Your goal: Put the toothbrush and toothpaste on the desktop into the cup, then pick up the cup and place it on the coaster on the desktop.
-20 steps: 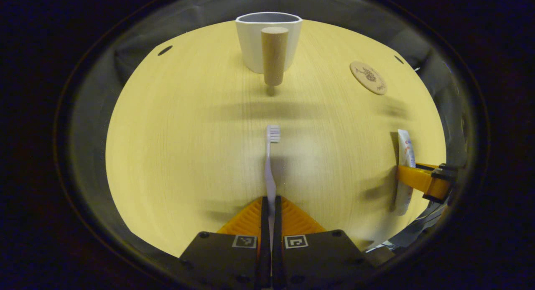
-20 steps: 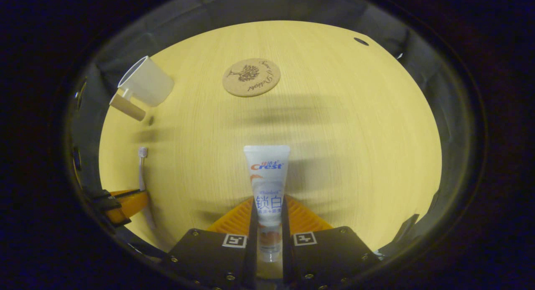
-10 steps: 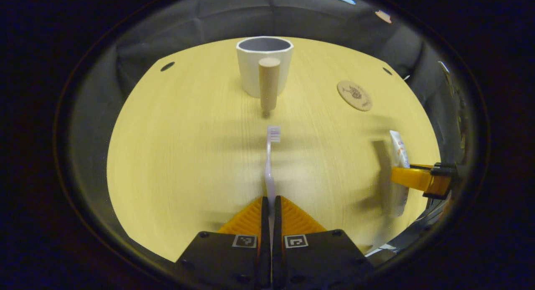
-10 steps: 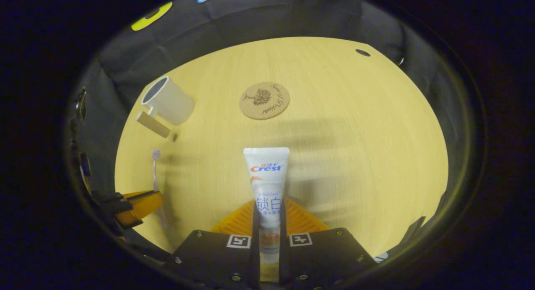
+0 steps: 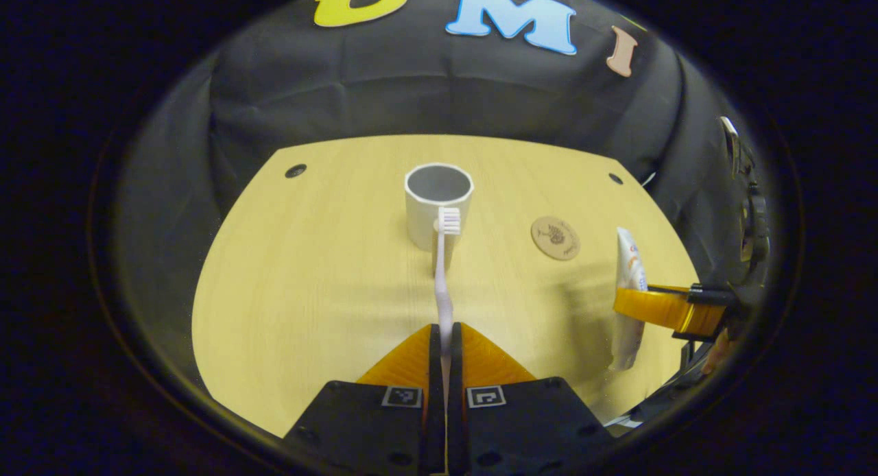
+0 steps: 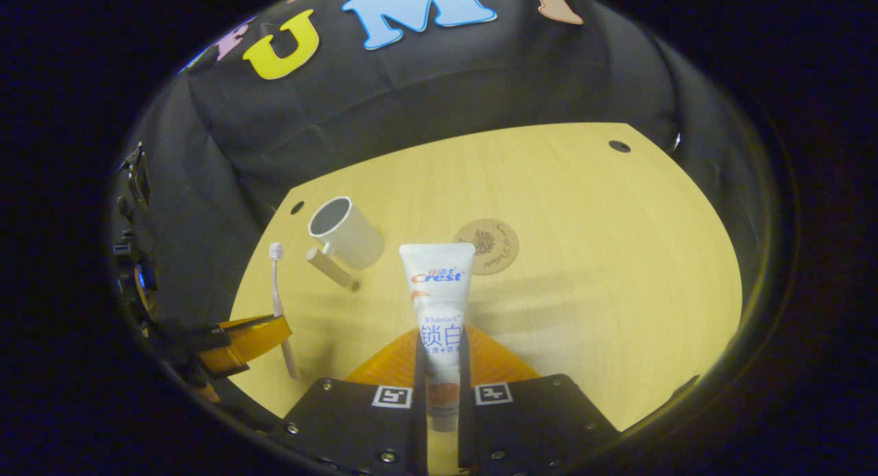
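Note:
My left gripper [image 5: 444,333] is shut on the handle of a white toothbrush [image 5: 444,270], whose bristle head points at the white cup [image 5: 437,208] standing upright ahead. The cup's wooden handle is mostly hidden behind the brush there. My right gripper [image 6: 442,342] is shut on a white toothpaste tube [image 6: 439,304], held above the desk. A round cork coaster [image 6: 487,246] lies beyond the tube, right of the cup [image 6: 343,232]. In the left gripper view the coaster [image 5: 555,238] sits right of the cup, with the right gripper [image 5: 662,308] and tube [image 5: 627,284] farther right. The left gripper [image 6: 247,335] holds the brush [image 6: 280,304] at lower left.
The pale wooden desktop [image 5: 309,291] has small dark holes near its far corners [image 5: 295,170]. Black cloth walls close the booth behind and at both sides.
Both grippers have risen with their loads, so the desk, cup and coaster look smaller and farther below. The booth wall has come into view.

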Available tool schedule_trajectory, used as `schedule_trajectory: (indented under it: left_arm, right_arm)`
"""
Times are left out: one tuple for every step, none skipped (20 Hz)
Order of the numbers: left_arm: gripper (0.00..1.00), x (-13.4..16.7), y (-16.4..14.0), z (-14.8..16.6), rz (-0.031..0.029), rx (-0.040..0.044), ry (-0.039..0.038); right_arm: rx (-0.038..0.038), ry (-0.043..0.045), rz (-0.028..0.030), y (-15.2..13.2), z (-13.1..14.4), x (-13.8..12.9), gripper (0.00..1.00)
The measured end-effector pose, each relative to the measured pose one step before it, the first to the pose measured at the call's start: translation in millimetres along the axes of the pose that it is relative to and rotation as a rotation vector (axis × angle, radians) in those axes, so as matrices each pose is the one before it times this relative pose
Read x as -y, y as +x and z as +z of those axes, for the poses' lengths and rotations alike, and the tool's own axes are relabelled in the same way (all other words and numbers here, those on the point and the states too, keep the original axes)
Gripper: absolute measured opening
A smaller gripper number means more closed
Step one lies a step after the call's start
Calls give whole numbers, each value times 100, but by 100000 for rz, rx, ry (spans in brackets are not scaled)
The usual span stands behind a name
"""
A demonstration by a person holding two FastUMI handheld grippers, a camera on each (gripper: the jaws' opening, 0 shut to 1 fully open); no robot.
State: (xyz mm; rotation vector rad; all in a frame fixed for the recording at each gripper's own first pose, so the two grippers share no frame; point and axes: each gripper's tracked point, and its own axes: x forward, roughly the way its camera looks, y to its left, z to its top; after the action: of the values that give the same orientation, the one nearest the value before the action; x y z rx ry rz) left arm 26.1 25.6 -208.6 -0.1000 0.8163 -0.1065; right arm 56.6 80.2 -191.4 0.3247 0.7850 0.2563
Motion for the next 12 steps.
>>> schedule_trajectory:
  left_arm:
    - [10, -398, -872, 1183, -58, 4504, -348]
    - [10, -768, -808, 1164, -159, 4535, -174]
    - [10, -604, -635, 1213, -298, 4533, -297]
    - [15, -801, -996, 1152, -560, 4336, -461]
    - [10, -612, -327, 795, -278, 3594, -356]
    - [10, -260, 125, 243, -288, 3553, -555]
    - [10, -258, -29, 353, -229, 3378, -835]
    - [10, -193, -58, 377, -524, 3449, -808]
    - [10, -245, -39, 593, -561, 3356, -557]
    - [10, -116, -1, 672, -240, 2909, -303]
    - [9, -196, 58, 660, 179, 2529, 111]
    - [10, -35, 293, 479, 128, 1826, 449]
  right_arm:
    - [2893, -889, 819, -213, 947, -337, 18]
    - [2854, -968, 751, -179, 770, -330, 18]
    - [3001, -686, 608, -160, 953, -327, 18]
    - [3058, -584, 870, -166, 958, -363, 18]
    - [2806, -481, 852, -36, 940, -391, 18]
    - [2830, -358, 737, -42, 974, -411, 18]
    - [1995, -393, 901, 34, 807, -406, 18]
    - [2008, -321, 994, -252, 607, -248, 18]
    - [1591, -583, 872, 31, 921, -488, 18]
    - [800, -658, 430, 188, 321, -341, 18]
    - [851, -744, 469, 116, 393, -234, 18]
    - [1018, -438, 136, 351, 265, -232, 18]
